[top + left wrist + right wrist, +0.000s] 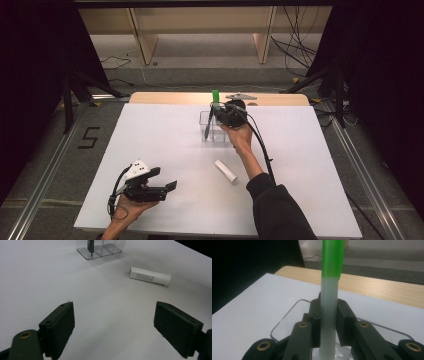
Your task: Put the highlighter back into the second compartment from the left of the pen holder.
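Note:
My right gripper (220,113) is shut on a white marker with a green cap (215,96), holding it upright over a clear plastic organizer (220,136) at the back of the white table. In the right gripper view the pads (315,315) press on the marker's white barrel (328,322), with the organizer's rim (287,318) below. A dark pen (210,120) stands in the organizer's left compartment. My left gripper (169,186) rests near the front left corner, open, with nothing between its jaws (115,325). A white tube (226,171) lies flat in front of the organizer.
The white sheet (165,145) covers a wooden table whose far edge (170,97) shows behind the organizer. From the left gripper, the tube (149,276) lies ahead to the right and the organizer (107,248) farther off. Stands and cables flank the table.

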The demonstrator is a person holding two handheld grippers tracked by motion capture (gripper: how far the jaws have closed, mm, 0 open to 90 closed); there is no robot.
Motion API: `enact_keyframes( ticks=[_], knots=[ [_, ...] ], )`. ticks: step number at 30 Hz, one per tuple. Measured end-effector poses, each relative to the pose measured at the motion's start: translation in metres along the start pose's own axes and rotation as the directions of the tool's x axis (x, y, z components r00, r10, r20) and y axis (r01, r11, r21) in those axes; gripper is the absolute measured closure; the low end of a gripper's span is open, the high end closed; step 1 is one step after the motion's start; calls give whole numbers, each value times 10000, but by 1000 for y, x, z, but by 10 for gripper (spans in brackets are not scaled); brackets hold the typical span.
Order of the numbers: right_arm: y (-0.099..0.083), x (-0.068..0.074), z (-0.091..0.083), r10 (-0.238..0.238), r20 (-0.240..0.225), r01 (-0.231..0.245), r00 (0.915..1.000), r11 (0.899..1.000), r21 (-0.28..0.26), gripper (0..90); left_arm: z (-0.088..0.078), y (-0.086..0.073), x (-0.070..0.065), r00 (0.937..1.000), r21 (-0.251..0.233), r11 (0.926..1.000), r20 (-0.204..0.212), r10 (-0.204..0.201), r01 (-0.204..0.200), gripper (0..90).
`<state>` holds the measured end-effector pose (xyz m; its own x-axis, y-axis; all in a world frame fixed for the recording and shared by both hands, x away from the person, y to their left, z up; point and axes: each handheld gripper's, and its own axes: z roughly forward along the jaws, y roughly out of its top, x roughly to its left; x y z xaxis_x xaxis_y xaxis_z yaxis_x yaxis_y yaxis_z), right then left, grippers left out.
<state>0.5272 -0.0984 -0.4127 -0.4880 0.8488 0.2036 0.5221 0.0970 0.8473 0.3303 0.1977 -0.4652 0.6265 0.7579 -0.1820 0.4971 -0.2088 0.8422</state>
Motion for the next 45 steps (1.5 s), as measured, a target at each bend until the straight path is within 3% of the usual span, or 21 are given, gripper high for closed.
enact_keyframes(
  ticks=[15, 18, 21, 26, 30, 36, 45],
  knots=[
    [-4, -3, 6, 100, -10, -99, 9999, 9992, 395, 757, 0, 0, 1, 10000, 48, 10000, 16, -24, 24, 168],
    [-4, -4, 5, 323, -168, -317, 9993, 9987, 393, 605, 0, 0, 1, 10000, 47, 10000, 4, 0, 0, 168],
    [-1, -6, 0, 515, -265, -508, 9983, 9984, 260, 503, 0, 0, 1, 10000, 37, 10000, 4, -10, 10, 168],
    [1, -7, -14, 363, -43, -362, 9993, 9991, 202, 398, 1, 0, 1, 10000, 52, 10000, 14, -29, 29, 168],
    [-1, -8, -25, 373, -242, -368, 9990, 9991, 196, 376, 1, 0, 1, 10000, 58, 10000, 4, -13, 12, 168],
    [-2, -7, -42, -83, -508, 102, 9987, 9992, 381, 360, 1, -1, 1, 10000, 46, 10000, 17, -54, 54, 168],
    [-11, -3, -60, -320, -858, 386, 9958, 9964, 759, 330, 1, 0, 1, 10000, 46, 10000, -1, -58, 58, 168]
  ],
)
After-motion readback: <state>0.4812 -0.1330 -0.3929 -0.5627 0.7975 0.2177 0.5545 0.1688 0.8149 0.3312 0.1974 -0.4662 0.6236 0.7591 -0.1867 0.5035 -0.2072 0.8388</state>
